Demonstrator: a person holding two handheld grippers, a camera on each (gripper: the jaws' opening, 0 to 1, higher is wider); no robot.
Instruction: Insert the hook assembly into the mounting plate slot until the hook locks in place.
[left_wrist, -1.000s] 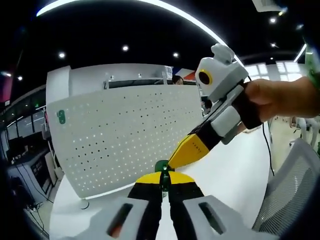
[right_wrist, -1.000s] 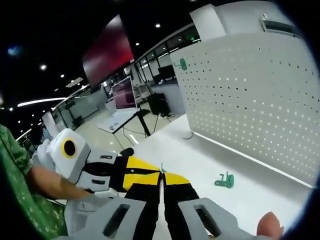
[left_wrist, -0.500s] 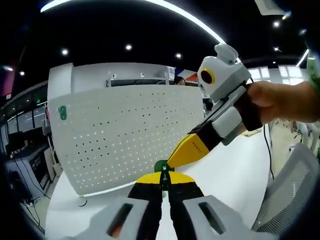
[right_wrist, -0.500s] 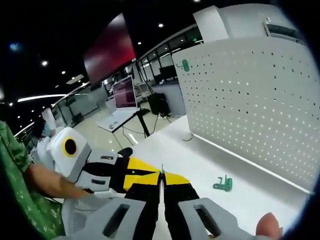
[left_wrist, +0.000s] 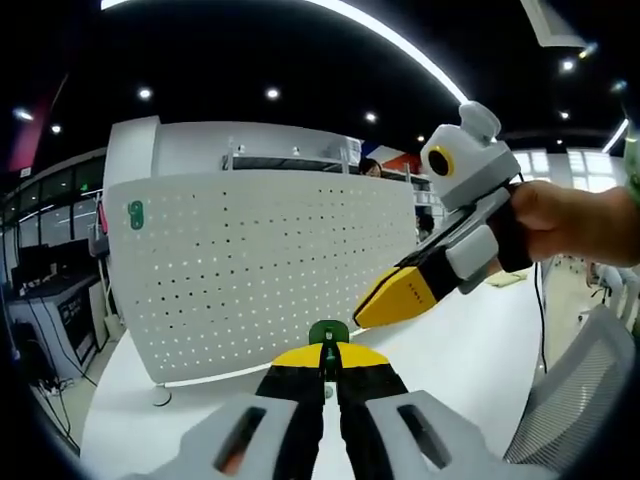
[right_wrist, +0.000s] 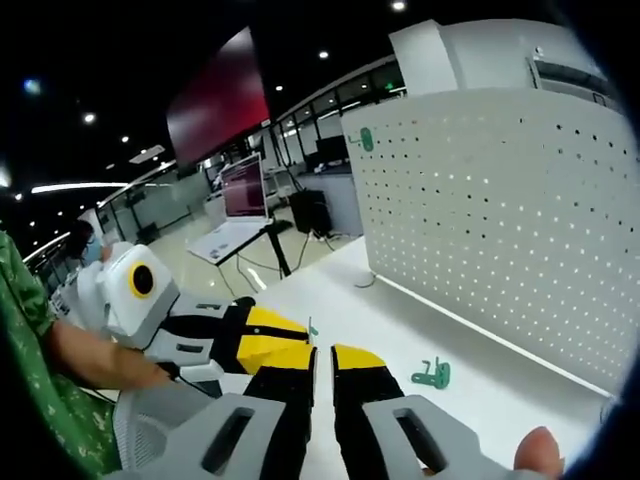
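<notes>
A: Left gripper (left_wrist: 328, 362)? Green hook (left_wrist: 328, 333) is pinched between clenched jaws, before the white pegboard (left_wrist: 260, 270).
B: Right gripper (right_wrist: 322, 362)? Jaws parted, nothing held. A second green hook (right_wrist: 432, 374) lies on the table (right_wrist: 400, 340).

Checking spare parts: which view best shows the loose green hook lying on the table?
The right gripper view: the small green plastic hook lies in plain sight on the white table before the white pegboard. The left gripper view shows a different green hook piece at its jaws.
</notes>
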